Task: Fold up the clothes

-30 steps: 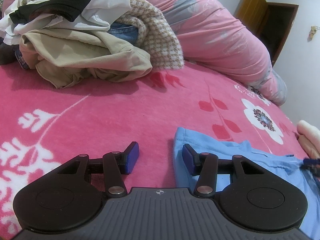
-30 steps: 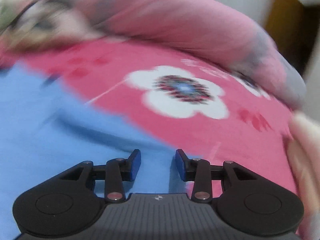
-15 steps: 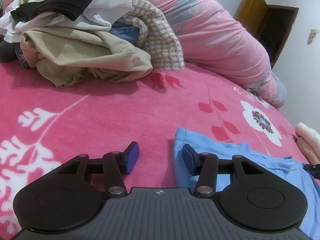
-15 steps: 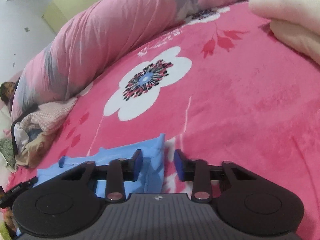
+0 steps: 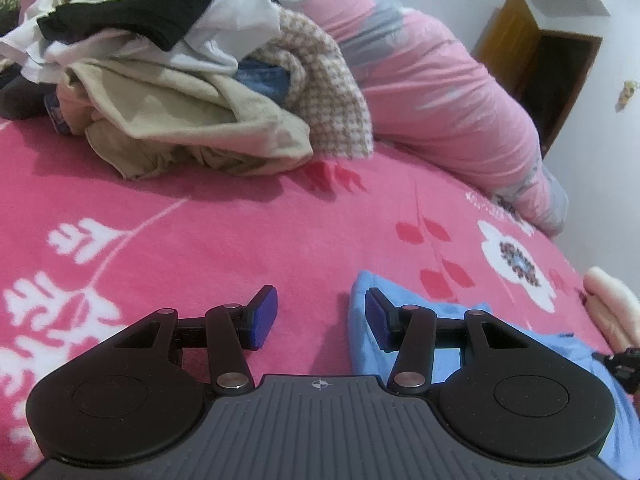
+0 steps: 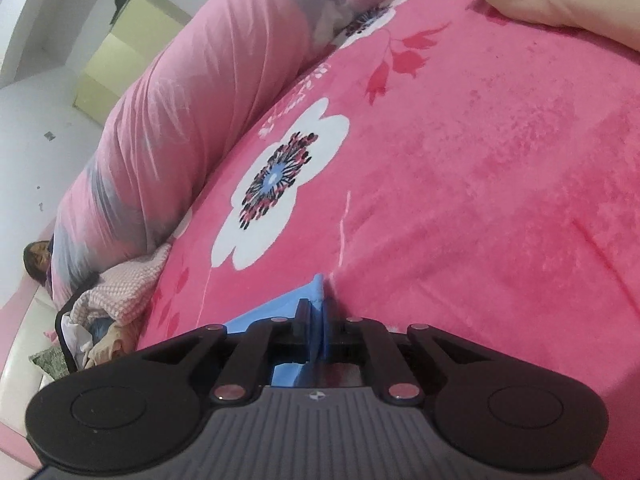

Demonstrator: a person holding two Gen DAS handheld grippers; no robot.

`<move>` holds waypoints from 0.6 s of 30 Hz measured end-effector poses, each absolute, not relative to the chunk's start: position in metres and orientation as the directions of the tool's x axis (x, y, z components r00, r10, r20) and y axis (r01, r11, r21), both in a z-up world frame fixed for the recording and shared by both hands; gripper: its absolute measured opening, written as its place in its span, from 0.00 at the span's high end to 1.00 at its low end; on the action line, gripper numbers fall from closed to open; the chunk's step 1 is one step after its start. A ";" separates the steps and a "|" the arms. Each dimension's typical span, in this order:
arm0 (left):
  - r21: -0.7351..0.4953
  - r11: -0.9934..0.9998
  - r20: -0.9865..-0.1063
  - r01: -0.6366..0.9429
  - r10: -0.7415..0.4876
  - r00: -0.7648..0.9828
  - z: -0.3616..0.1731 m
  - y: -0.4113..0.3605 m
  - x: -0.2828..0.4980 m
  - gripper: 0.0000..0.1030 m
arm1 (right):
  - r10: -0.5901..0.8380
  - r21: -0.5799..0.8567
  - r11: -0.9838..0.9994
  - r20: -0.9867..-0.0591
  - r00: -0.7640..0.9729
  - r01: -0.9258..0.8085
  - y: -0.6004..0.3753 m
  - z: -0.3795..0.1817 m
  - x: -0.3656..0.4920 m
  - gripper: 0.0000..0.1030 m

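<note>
the right gripper [image 6: 316,322] is clamped tight on a corner of the blue garment [image 6: 256,320], with a thin fold of the cloth pinched between its pads on the pink flowered blanket [image 6: 460,200]. the left gripper [image 5: 320,316] sits about half open with nothing in its grip, its right finger [image 5: 378,314] over the other corner of the blue garment [image 5: 500,344] and only blanket in the gap. the heap of unfolded clothes [image 5: 180,100] sits further back on the bed, against the rolled pink quilt [image 5: 440,92].

Light-blue cloth garment [image 5: 404,354] under left gripper's right finger [image 5: 378,312]; heaped mixed clothes pile [image 5: 192,92] far ahead-left on pink floral blanket [image 5: 200,240].
</note>
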State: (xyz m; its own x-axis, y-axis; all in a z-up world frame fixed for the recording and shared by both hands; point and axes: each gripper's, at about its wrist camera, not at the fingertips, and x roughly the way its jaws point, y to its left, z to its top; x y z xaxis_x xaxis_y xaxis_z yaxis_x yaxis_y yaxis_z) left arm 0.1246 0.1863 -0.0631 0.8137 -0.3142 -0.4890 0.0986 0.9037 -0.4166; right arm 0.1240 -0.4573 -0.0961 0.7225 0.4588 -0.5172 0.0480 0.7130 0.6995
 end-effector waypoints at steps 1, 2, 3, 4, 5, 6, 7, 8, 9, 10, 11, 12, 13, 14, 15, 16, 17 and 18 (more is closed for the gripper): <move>-0.416 0.902 -0.479 0.111 -0.321 0.817 -0.060 0.187 0.122 0.53 | 0.460 0.702 0.711 -0.515 0.724 0.047 -0.457 -0.097 0.124 0.95; -0.413 0.902 -0.471 0.129 -0.332 0.817 -0.057 0.186 0.121 0.53 | 0.461 0.705 0.708 -0.512 0.725 0.047 -0.458 -0.098 0.124 0.95; -0.405 0.902 -0.466 0.150 -0.345 0.815 -0.054 0.184 0.121 0.53 | 0.462 0.707 0.706 -0.510 0.725 0.048 -0.458 -0.098 0.124 0.95; -0.398 0.902 -0.462 0.170 -0.357 0.812 -0.052 0.183 0.121 0.53 | 0.464 0.709 0.703 -0.509 0.725 0.048 -0.458 -0.098 0.123 0.95; -0.389 0.902 -0.467 0.187 -0.368 0.804 -0.050 0.179 0.123 0.53 | 0.465 0.710 0.702 -0.507 0.726 0.047 -0.458 -0.099 0.123 0.95; -0.381 0.902 -0.472 0.203 -0.379 0.796 -0.049 0.176 0.125 0.53 | 0.465 0.710 0.702 -0.507 0.726 0.046 -0.458 -0.099 0.123 0.95; -0.372 0.902 -0.478 0.218 -0.387 0.788 -0.048 0.173 0.127 0.53 | 0.465 0.710 0.702 -0.506 0.726 0.046 -0.458 -0.099 0.123 0.95; -0.356 0.907 -0.491 0.225 -0.386 0.781 -0.048 0.170 0.131 0.53 | 0.465 0.711 0.702 -0.505 0.727 0.045 -0.458 -0.099 0.123 0.95; -0.342 0.912 -0.507 0.228 -0.383 0.772 -0.049 0.167 0.135 0.53 | 0.466 0.712 0.701 -0.504 0.727 0.045 -0.458 -0.099 0.123 0.95; -0.329 0.916 -0.522 0.230 -0.380 0.764 -0.051 0.164 0.139 0.53 | 0.466 0.712 0.701 -0.503 0.728 0.044 -0.458 -0.100 0.123 0.95; -0.320 0.920 -0.538 0.226 -0.373 0.756 -0.053 0.162 0.144 0.53 | 0.466 0.712 0.701 -0.502 0.729 0.042 -0.458 -0.100 0.122 0.95; -0.312 0.923 -0.552 0.223 -0.367 0.749 -0.056 0.159 0.148 0.54 | 0.465 0.712 0.701 -0.501 0.730 0.041 -0.458 -0.100 0.122 0.95; -0.313 0.922 -0.555 0.226 -0.371 0.745 -0.057 0.159 0.150 0.54 | 0.466 0.711 0.702 -0.500 0.730 0.040 -0.458 -0.100 0.122 0.95; -0.317 0.920 -0.555 0.231 -0.378 0.741 -0.057 0.159 0.153 0.54 | 0.466 0.712 0.702 -0.499 0.731 0.038 -0.458 -0.100 0.122 0.95; -0.319 0.917 -0.549 0.239 -0.384 0.742 -0.057 0.158 0.154 0.55 | 0.467 0.712 0.701 -0.497 0.731 0.036 -0.459 -0.100 0.122 0.95; -0.316 0.916 -0.544 0.249 -0.389 0.743 -0.057 0.156 0.154 0.56 | 0.468 0.713 0.701 -0.496 0.732 0.035 -0.459 -0.101 0.121 0.96; -0.306 0.916 -0.540 0.259 -0.391 0.745 -0.056 0.154 0.155 0.57 | 0.468 0.713 0.700 -0.494 0.733 0.034 -0.459 -0.101 0.121 0.96; -0.297 0.916 -0.536 0.269 -0.393 0.747 -0.055 0.152 0.156 0.59 | 0.468 0.713 0.700 -0.493 0.733 0.033 -0.459 -0.101 0.121 0.96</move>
